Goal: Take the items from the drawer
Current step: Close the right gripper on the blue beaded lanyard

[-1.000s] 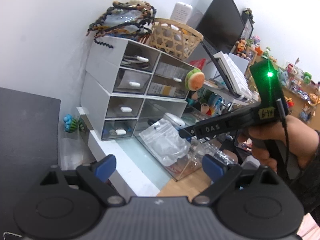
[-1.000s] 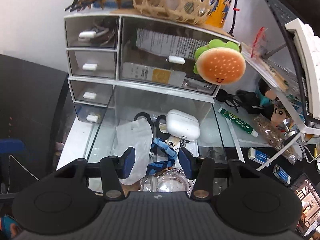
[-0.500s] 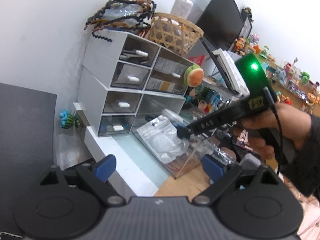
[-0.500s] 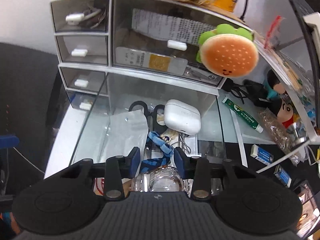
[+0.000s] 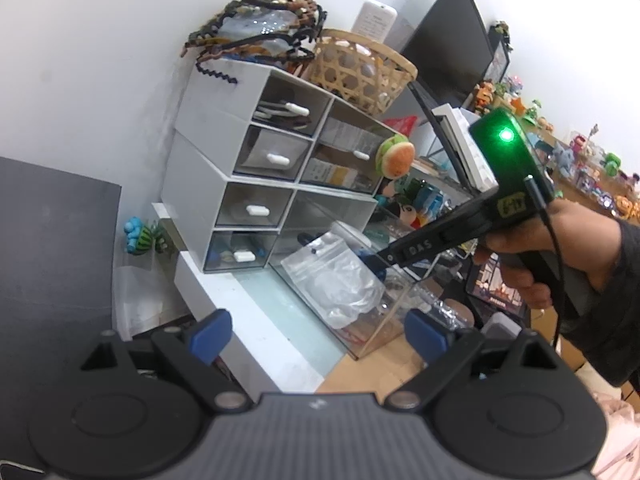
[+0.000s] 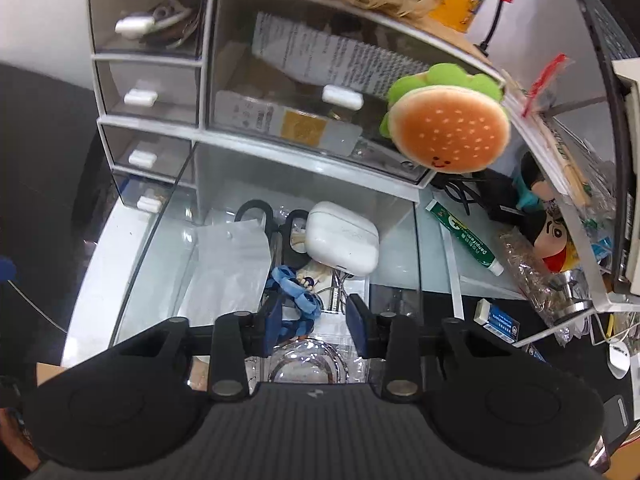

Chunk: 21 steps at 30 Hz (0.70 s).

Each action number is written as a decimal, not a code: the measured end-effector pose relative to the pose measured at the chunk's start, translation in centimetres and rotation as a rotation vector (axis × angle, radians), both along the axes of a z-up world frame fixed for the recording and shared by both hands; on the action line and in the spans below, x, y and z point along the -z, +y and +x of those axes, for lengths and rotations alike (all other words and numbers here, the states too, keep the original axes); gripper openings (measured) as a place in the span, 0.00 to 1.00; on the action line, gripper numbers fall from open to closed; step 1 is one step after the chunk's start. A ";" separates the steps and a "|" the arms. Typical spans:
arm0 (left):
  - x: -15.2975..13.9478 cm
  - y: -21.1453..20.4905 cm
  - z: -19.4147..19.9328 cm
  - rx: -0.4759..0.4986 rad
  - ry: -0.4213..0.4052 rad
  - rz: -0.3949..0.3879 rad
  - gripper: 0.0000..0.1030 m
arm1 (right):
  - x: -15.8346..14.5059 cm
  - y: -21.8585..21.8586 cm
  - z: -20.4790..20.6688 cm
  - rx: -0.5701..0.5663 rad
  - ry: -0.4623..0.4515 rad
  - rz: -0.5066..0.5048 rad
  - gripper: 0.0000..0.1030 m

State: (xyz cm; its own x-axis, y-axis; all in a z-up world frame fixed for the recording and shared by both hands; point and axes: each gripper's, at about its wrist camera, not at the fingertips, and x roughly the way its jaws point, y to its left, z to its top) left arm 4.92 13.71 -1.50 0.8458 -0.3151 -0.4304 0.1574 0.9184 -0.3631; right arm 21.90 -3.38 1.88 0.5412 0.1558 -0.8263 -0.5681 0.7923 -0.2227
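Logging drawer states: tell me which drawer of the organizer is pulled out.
The large clear bottom-right drawer, below the big closed one with papers; it holds the white case. The four small left drawers sit flush.

The right gripper [image 6: 314, 322] reaches into the drawer [image 6: 416, 248], its jaws partly apart; the left gripper [image 5: 318, 334] (jaws wide) hovers in front of it.

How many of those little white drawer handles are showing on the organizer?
5: four down the left column, top, second, third, bottom, and one on the big upper-right drawer. The pulled-out drawer's handle, if any, is hidden.
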 end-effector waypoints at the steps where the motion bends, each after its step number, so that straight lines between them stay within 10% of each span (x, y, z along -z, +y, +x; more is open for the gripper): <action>1: 0.0 -0.1 0.0 -0.002 0.001 0.006 0.92 | 0.0 -0.1 0.0 0.002 -0.003 0.005 0.32; 21: 1.1 -0.6 0.6 0.009 0.032 0.018 0.92 | 0.4 -1.9 -0.5 0.043 -0.070 0.099 0.15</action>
